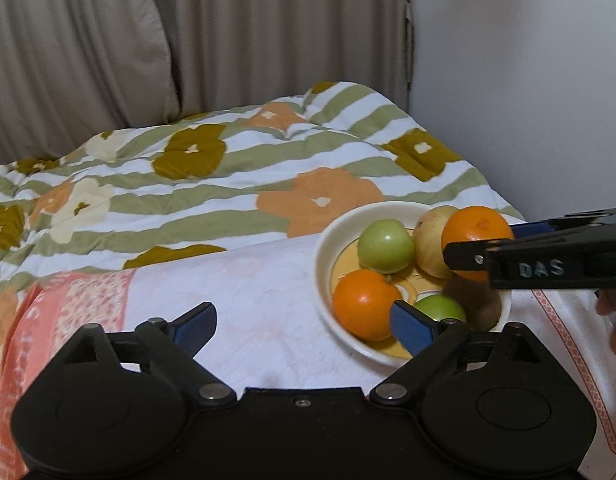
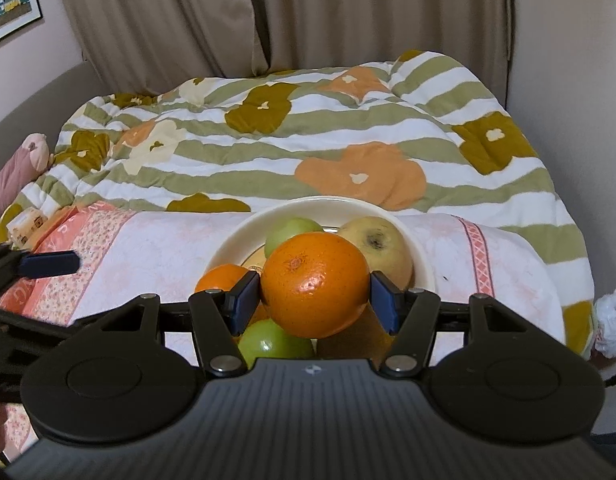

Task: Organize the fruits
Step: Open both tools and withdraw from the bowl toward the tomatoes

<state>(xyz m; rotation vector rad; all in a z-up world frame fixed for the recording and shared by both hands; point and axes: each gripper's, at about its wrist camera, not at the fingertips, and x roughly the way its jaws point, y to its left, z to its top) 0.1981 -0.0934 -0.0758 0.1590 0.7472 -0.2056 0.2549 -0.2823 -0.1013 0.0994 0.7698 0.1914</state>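
Observation:
A cream bowl (image 1: 323,248) (image 2: 233,236) stands on a pink-edged white cloth. In it lie a green apple (image 1: 386,246), a yellowish apple (image 1: 428,240) (image 2: 384,248), an orange (image 1: 364,304) (image 2: 221,276), a second green apple (image 1: 440,308) (image 2: 275,340) and a brown kiwi (image 1: 478,304). My right gripper (image 2: 314,288) is shut on another orange (image 2: 314,288) (image 1: 478,232), held just above the bowl's fruit. My left gripper (image 1: 303,320) stands open over the cloth at the bowl's left rim, with nothing gripped; one of its fingers (image 2: 47,262) shows at the left edge.
A floral striped quilt (image 1: 227,184) covers the bed behind the cloth (image 1: 247,288). Beige curtains (image 1: 227,40) and a wall close the back and right. A pink soft toy (image 2: 19,172) lies at the far left, a white plastic bag (image 2: 612,320) at the right.

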